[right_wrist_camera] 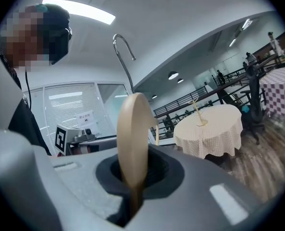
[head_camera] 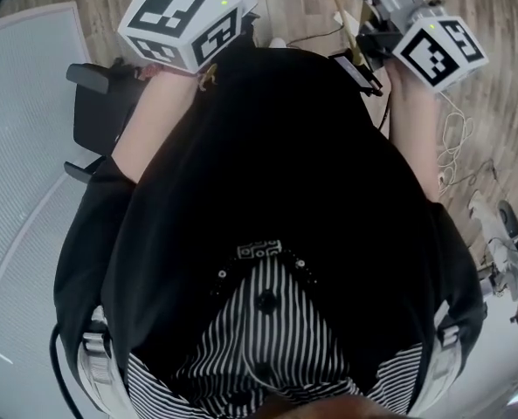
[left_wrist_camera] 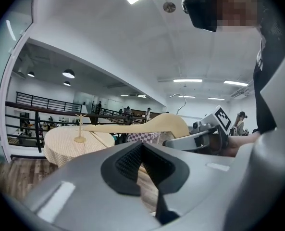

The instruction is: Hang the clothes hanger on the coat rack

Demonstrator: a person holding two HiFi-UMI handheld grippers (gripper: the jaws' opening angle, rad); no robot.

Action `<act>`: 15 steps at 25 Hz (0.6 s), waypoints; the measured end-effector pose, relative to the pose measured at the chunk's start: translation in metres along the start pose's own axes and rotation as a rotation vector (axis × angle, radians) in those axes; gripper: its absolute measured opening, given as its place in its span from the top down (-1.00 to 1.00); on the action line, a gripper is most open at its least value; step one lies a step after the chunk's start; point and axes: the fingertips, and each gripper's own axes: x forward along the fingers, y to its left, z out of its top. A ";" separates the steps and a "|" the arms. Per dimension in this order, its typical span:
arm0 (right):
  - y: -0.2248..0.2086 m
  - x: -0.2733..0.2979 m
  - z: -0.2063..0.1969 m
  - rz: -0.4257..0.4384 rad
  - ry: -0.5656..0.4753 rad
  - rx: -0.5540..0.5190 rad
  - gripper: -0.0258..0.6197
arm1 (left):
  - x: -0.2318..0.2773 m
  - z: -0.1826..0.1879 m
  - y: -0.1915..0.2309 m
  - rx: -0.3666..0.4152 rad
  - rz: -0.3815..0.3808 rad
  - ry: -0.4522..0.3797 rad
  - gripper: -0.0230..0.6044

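Clothes hanger [right_wrist_camera: 132, 143], wooden, clamped edge-on in right gripper [right_wrist_camera: 132, 198], held in air. Left gripper [left_wrist_camera: 160, 208] jaws together, empty. Coat rack [right_wrist_camera: 198, 113] on round table [right_wrist_camera: 214, 134], well apart from hanger.

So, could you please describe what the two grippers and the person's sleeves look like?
The left gripper and right gripper have smooth grey bodies with dark ribbed pads. Each carries a white cube with black square markers. The person wears a black short-sleeved top.
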 end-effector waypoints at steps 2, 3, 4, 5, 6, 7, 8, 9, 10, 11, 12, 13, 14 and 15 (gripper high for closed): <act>-0.006 0.010 -0.001 -0.027 0.011 -0.010 0.92 | 0.003 -0.003 0.013 0.000 0.005 0.007 0.94; -0.009 0.011 -0.002 -0.040 0.013 -0.012 0.92 | 0.004 -0.003 0.017 -0.003 0.003 0.006 0.94; -0.012 0.008 -0.002 -0.052 0.013 -0.010 0.92 | 0.004 -0.002 0.018 -0.008 0.001 0.002 0.94; -0.014 0.007 0.000 -0.060 0.012 -0.008 0.92 | 0.005 -0.001 0.021 -0.012 0.000 -0.001 0.94; -0.015 0.007 0.003 -0.066 0.011 -0.007 0.92 | 0.006 0.001 0.024 -0.013 -0.002 -0.003 0.94; -0.016 0.010 0.007 -0.071 0.010 -0.009 0.92 | 0.009 0.003 0.029 -0.011 -0.005 -0.002 0.94; -0.019 0.015 0.011 -0.077 0.012 -0.013 0.92 | 0.013 0.005 0.035 -0.007 -0.013 0.001 0.94; -0.024 0.020 0.016 -0.083 0.016 -0.021 0.92 | 0.019 0.007 0.040 -0.002 -0.025 0.005 0.94; -0.029 0.026 0.021 -0.089 0.021 -0.033 0.92 | 0.026 0.009 0.047 0.000 -0.041 0.007 0.94; -0.034 0.032 0.026 -0.092 0.025 -0.043 0.92 | 0.032 0.011 0.054 0.001 -0.055 0.008 0.94; -0.038 0.039 0.030 -0.095 0.024 -0.048 0.92 | 0.036 0.014 0.062 0.001 -0.064 0.006 0.94; -0.041 0.047 0.035 -0.095 0.020 -0.048 0.92 | 0.040 0.017 0.071 0.002 -0.069 0.002 0.94; -0.043 0.054 0.039 -0.095 0.014 -0.046 0.92 | 0.043 0.020 0.079 0.004 -0.071 -0.004 0.94; -0.044 0.062 0.044 -0.095 0.008 -0.044 0.92 | 0.044 0.024 0.087 0.004 -0.072 -0.013 0.94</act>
